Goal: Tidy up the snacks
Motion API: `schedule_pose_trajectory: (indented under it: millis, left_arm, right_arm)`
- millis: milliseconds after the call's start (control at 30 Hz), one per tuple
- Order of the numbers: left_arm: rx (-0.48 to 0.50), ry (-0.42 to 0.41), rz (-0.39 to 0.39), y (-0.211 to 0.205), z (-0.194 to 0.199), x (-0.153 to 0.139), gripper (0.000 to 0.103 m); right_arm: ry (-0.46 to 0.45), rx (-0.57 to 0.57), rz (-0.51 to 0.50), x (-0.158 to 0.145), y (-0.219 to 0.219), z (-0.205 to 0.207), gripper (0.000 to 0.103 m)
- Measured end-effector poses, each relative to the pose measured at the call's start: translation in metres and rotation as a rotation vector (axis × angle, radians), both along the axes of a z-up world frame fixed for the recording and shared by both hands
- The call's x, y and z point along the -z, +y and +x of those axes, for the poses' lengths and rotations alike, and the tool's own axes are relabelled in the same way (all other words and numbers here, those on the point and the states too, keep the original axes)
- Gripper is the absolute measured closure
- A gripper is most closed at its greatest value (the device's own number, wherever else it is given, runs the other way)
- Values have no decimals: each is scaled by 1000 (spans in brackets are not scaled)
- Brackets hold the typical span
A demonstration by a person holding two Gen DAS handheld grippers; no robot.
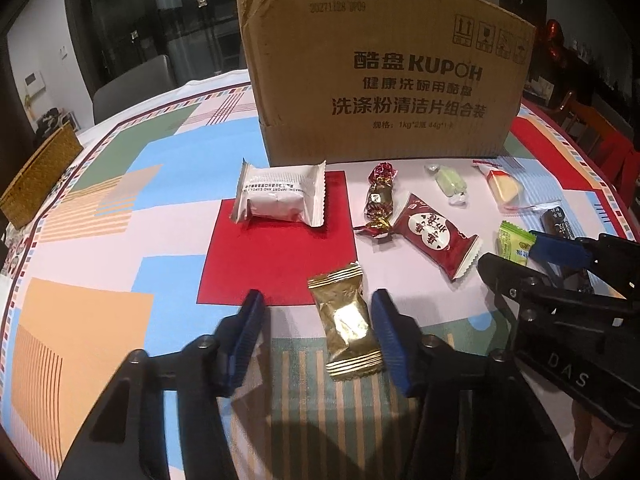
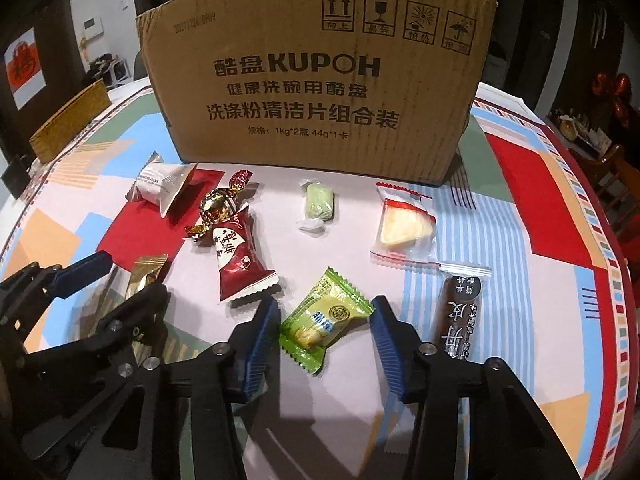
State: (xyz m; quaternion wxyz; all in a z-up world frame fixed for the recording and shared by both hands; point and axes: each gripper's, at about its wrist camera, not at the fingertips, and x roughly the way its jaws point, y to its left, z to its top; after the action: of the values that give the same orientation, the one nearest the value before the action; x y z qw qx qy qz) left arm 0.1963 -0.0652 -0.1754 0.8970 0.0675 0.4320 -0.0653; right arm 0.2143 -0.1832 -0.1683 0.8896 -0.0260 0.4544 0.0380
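Several wrapped snacks lie on the patterned tablecloth in front of a tall cardboard box point(image 1: 380, 72). In the left wrist view my left gripper point(image 1: 318, 300) is open around a gold packet point(image 1: 346, 320). That packet lies flat, close to the right-hand finger, with a clear gap to the left-hand one. In the right wrist view my right gripper point(image 2: 325, 305) straddles a green packet point(image 2: 320, 320) that lies flat and uncrumpled, its edges right at both blue fingertips point(image 2: 264, 320). Each gripper also shows in the other's view: the right gripper point(image 1: 510, 248) and the left gripper point(image 2: 134, 274).
Between the grippers and the box lie a white packet point(image 1: 280, 198), a foil-twisted candy point(image 1: 378, 200), a red packet point(image 1: 436, 236), a pale green candy point(image 2: 318, 206), a clear-wrapped yellow wedge point(image 2: 404, 226) and a brown bar point(image 2: 460, 320). A woven basket point(image 1: 38, 176) stands at the table's left edge.
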Motion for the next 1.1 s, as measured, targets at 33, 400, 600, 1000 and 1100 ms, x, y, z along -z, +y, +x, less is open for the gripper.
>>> schedule_pose_trajectory:
  millis: [33,400,600,1000,1100]
  left_arm:
    - [4,-1,2,0,0,0,60]
    - [7,5,14,-3,-2,-2,83]
    - [-10,8,11,2,-1,-3,83]
    - [-18,-13,4,3,-3,-17,84]
    - [-23,-21,3,4,-3,-24,84]
  right_arm:
    - [-1,1,1,-1,0,-1,60]
    - [-10,4,23,-3,-3,-4,82]
    - [-16,11,24,-4,-4,-7,82]
    - [-48,21,31,-22,-5,-9,82]
    - [-59,21,32,-28,-6,-10,82]
